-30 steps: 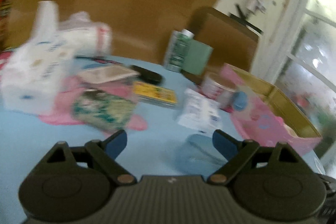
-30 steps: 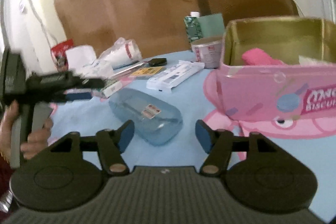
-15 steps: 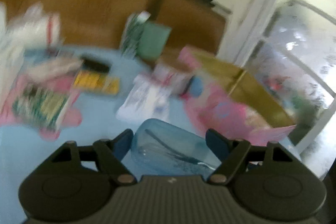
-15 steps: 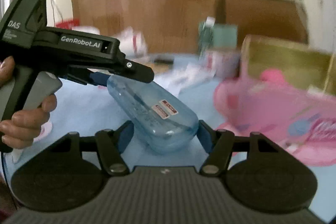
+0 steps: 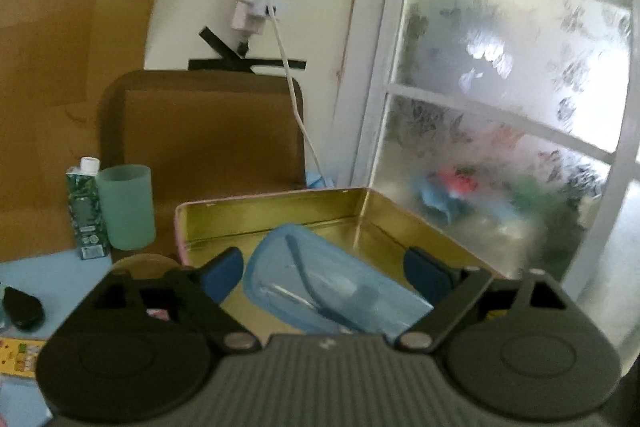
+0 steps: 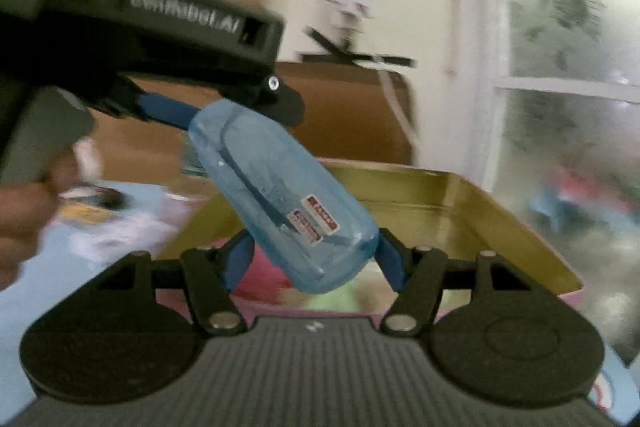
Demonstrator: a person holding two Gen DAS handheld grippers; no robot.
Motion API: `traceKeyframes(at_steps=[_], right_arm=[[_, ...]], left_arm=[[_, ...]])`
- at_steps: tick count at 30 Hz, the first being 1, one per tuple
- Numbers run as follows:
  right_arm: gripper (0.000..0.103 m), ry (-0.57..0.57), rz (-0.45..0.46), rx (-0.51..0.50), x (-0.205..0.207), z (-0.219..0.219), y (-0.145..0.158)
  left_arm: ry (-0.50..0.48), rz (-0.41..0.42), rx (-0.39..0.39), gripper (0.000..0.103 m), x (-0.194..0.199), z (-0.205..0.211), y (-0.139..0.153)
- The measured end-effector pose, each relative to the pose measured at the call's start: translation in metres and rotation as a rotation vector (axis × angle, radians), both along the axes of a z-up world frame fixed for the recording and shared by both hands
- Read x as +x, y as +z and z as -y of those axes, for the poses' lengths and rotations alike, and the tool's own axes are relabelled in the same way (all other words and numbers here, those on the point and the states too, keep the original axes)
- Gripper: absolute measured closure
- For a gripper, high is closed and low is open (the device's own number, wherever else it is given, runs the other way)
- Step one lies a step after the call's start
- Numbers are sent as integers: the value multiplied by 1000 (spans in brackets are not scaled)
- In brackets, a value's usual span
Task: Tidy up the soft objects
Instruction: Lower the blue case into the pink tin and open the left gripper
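My left hand-held gripper (image 5: pixel 322 273) had the blue case (image 5: pixel 320 283) between its blue pads (image 5: pixel 222 273), jaws opening, and there was daylight either side, so I judged it no longer pinched from that end. My right hand-held gripper (image 6: pixel 314 261) had its pads tight against the case's rounded, stickered end (image 6: pixel 316 223) and was squeezing it. So the case hung in the air between my two tools, above the open gold-lined tin (image 5: pixel 280 223) at the surface's window-side edge.

Its long axis ran tilted: the high end sat up at my left tool, the low end down by my right, slanting toward the tin. A dark strip-like thing showed through the clear wall; I couldn't tell what.

Progress, as I judged it: something pink and something pale green (image 6: pixel 332 301) already lay in the tin, blurred. This case wasn't down yet. Back on the blue surface (image 5: pixel 36 271) waited a dark pouch (image 5: pixel 22 307), a carton (image 5: pixel 86 211) and a green cup (image 5: pixel 126 207), some perhaps left to sort.
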State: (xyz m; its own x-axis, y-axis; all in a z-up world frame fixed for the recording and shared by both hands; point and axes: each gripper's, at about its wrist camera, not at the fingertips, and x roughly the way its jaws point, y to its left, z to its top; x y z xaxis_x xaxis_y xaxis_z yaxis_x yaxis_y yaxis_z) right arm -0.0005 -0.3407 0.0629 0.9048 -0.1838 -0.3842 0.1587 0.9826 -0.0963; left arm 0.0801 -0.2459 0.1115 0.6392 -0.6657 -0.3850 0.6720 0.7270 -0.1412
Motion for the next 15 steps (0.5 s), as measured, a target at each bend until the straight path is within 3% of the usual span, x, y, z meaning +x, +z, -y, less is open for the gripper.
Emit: traceKeyframes(at_steps=[2,7,15], right_arm=[[33,-27,-33,-1,3,7,-8],[19,-39,42,38,-17,7,-11],[21,-4,146,84,-46,-22,2]], left_arm=[[15,-29,16,12,0,5,-8],[21,-61,3,12,-8,-23,-22],[112,-103,-71,11,-27,-136,-40]])
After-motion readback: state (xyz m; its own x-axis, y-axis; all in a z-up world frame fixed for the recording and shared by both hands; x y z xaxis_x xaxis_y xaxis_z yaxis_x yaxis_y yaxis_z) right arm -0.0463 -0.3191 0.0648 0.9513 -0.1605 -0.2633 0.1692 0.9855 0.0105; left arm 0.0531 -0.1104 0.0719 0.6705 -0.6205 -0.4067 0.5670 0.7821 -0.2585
